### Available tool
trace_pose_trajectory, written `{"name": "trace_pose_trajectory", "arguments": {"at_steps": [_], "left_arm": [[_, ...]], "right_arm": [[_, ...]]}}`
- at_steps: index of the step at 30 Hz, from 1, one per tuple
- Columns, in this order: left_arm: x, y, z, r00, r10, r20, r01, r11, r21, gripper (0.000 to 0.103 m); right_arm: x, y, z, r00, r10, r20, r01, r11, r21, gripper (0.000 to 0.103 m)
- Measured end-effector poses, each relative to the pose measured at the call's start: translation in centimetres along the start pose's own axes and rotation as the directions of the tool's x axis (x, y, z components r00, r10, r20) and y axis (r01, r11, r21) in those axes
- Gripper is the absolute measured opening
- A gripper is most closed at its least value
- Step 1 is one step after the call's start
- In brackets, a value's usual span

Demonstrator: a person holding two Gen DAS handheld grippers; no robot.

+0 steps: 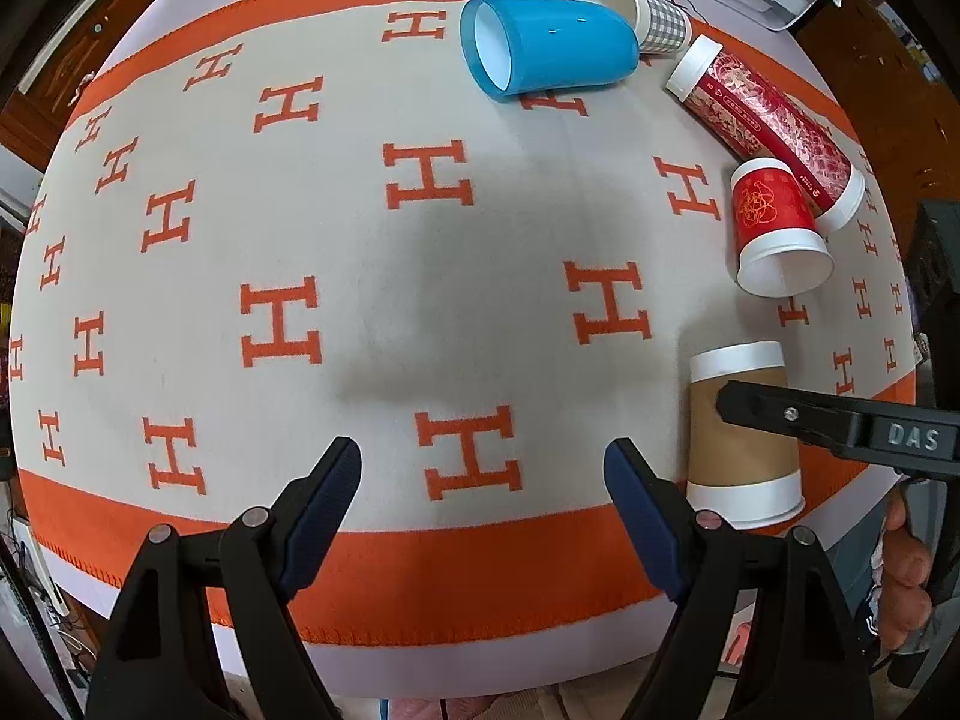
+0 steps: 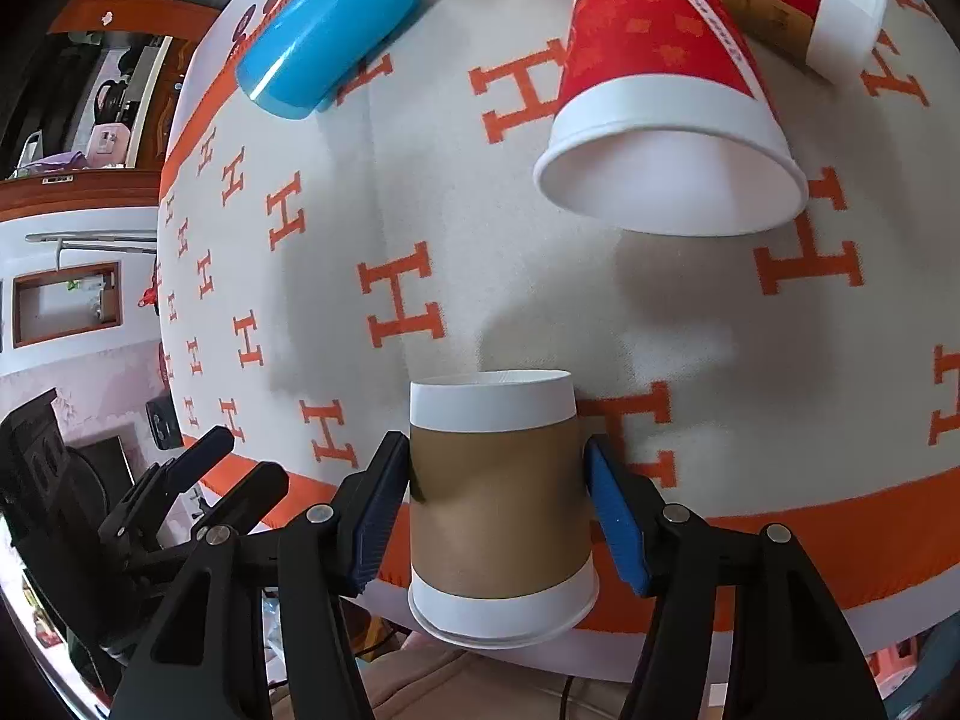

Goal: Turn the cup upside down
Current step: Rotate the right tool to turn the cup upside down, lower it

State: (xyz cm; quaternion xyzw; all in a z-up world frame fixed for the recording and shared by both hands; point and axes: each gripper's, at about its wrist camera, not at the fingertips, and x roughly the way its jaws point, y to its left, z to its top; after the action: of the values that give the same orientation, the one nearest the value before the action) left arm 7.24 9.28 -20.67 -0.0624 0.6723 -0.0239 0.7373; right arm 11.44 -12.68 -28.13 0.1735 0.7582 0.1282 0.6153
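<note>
A brown paper cup (image 2: 498, 504) with white bands sits between my right gripper's (image 2: 498, 510) fingers, which are closed on its sides, its wide rim toward the camera. In the left wrist view the same cup (image 1: 741, 432) is at the table's near right edge, with a right gripper finger (image 1: 780, 414) across it. My left gripper (image 1: 483, 474) is open and empty over the near edge of the cloth.
A blue cup (image 1: 546, 48) lies on its side at the back, with a checked paper cup (image 1: 648, 15) behind it. A red paper cup (image 1: 777, 228) and a tall red tube (image 1: 768, 120) lie at the right. The orange-and-grey H-pattern cloth (image 1: 360, 252) covers the table.
</note>
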Motion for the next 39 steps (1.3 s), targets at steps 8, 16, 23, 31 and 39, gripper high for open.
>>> {"name": "trace_pose_trajectory", "arguments": {"at_steps": [8, 16, 23, 31, 39], "left_arm": [[-0.8, -0.1, -0.1, 0.999, 0.014, 0.038, -0.014, 1.000, -0.015, 0.082], [-1.7, -0.1, -1.3, 0.993, 0.027, 0.115, -0.020, 0.998, -0.063, 0.082], [-1.5, -0.1, -2.7, 0.984, 0.034, 0.177, -0.016, 0.995, -0.102, 0.082], [-0.4, -1.0, -4.4, 0.985, 0.008, 0.173, 0.012, 0.993, -0.114, 0.082], [-0.9, -2.5, -5.4, 0.982, 0.014, 0.191, 0.006, 0.995, -0.102, 0.083]], "right_arm": [[-3.8, 1.3, -1.6, 0.984, 0.003, 0.178, 0.016, 0.995, -0.102, 0.060], [-7.4, 3.4, -5.1, 0.811, 0.078, 0.579, 0.141, 0.936, -0.323, 0.061], [-5.2, 1.3, -8.0, 0.694, 0.134, 0.707, 0.195, 0.911, -0.364, 0.061], [-3.1, 0.4, -10.7, 0.666, 0.131, 0.735, 0.273, 0.873, -0.403, 0.061], [-3.2, -0.6, -12.9, 0.704, 0.094, 0.704, 0.294, 0.863, -0.410, 0.071]]}}
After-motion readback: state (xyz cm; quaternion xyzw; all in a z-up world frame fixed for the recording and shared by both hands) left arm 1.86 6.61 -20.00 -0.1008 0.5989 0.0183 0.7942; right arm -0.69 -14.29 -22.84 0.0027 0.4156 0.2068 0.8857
